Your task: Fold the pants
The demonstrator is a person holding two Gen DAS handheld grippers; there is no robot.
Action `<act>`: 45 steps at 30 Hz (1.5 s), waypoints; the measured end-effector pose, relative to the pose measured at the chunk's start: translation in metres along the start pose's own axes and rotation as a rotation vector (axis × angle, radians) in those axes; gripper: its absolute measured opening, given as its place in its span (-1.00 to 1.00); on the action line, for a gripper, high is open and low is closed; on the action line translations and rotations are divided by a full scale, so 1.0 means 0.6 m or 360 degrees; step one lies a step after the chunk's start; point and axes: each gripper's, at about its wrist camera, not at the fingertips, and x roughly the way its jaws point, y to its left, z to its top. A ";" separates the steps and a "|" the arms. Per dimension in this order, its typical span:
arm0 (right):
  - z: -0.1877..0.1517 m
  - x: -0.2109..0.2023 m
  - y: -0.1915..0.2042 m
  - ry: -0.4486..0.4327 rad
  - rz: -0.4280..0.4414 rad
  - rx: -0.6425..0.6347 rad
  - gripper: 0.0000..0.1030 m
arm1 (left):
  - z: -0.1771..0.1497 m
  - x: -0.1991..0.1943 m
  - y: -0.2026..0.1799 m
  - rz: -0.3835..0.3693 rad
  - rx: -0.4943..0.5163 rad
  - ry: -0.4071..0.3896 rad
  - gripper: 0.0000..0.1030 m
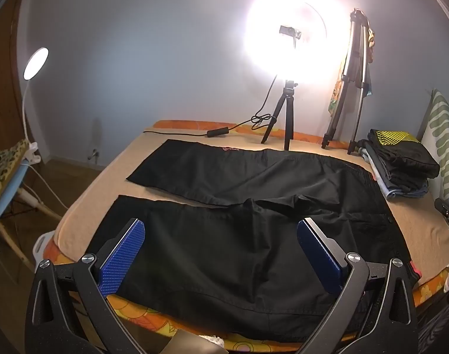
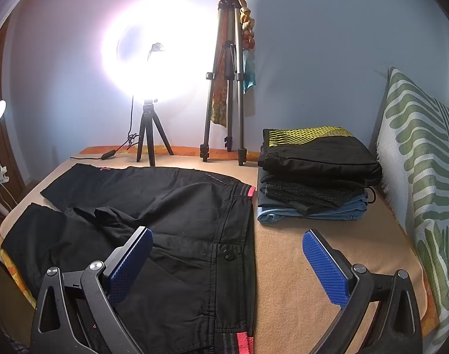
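Pants (image 1: pixel 239 206) lie flat under both wide-open claws, legs apart.

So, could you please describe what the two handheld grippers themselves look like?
Both look identical: the left gripper and right gripper have matte black angular linkage arms with triangular cut-outs and round silver pivot bolts. Each finger carries a flat rectangular blue pad with a fine dotted grip texture. No cables or markings show.

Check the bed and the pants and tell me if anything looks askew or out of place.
Mostly tidy. The black pants lie spread flat, but the cloth at the crotch is bunched into wrinkles, and the two legs splay apart. The stack of folded clothes sits neatly. Both grippers, left gripper and right gripper, are open, holding nothing.
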 end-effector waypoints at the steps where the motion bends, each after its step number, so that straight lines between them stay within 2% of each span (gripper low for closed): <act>1: 0.000 0.000 0.000 -0.0002 0.0001 0.0002 0.99 | 0.001 0.000 0.000 0.0001 0.0001 0.0000 1.00; 45: 0.002 0.001 0.000 0.0010 0.0005 0.0005 1.00 | -0.005 0.001 0.004 0.0001 -0.0013 0.0013 1.00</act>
